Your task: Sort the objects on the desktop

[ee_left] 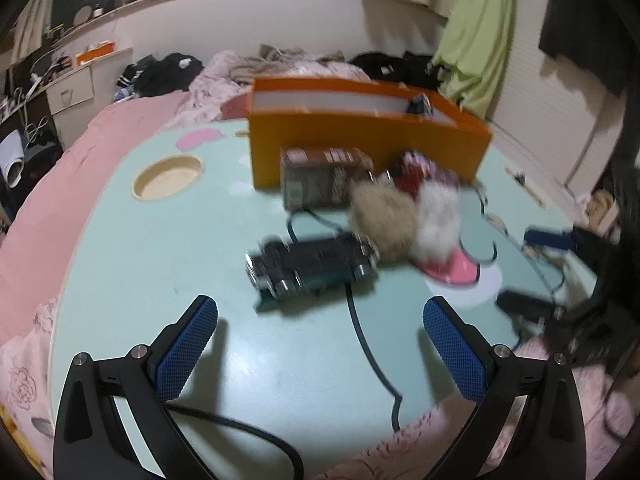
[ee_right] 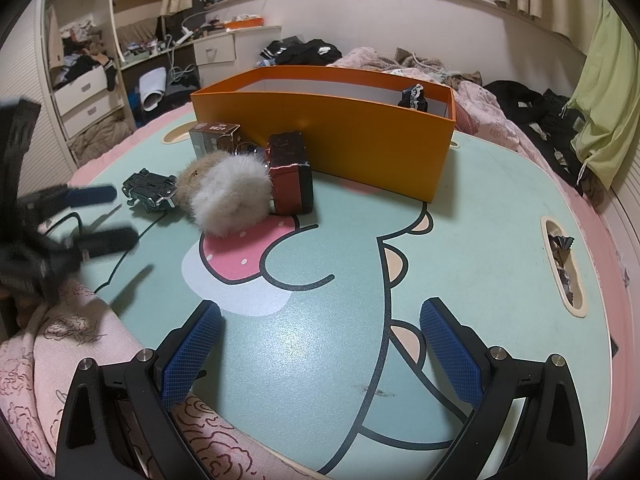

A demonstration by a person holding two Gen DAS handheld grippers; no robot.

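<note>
Orange box [ee_right: 340, 136] is seen standing on the table [ee_right: 320, 300], with a fur ball [ee_right: 224, 196], red tin [ee_right: 290, 172], carton [ee_right: 214, 136] and black clip [ee_right: 150, 190] clustered before it. Both the left gripper [ee_left: 320, 332] and right gripper [ee_right: 320, 332] are spread wide, nothing grasped.

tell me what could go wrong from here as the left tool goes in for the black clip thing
1. The black metal clip lies right against the fluffy pom-pom, so the open left tool could catch fur or drag it along.
2. The pom-pom leans on the red tin and brown carton; a nudge may shift both.
3. The left view is motion-blurred, so a fast approach might miss.
</note>
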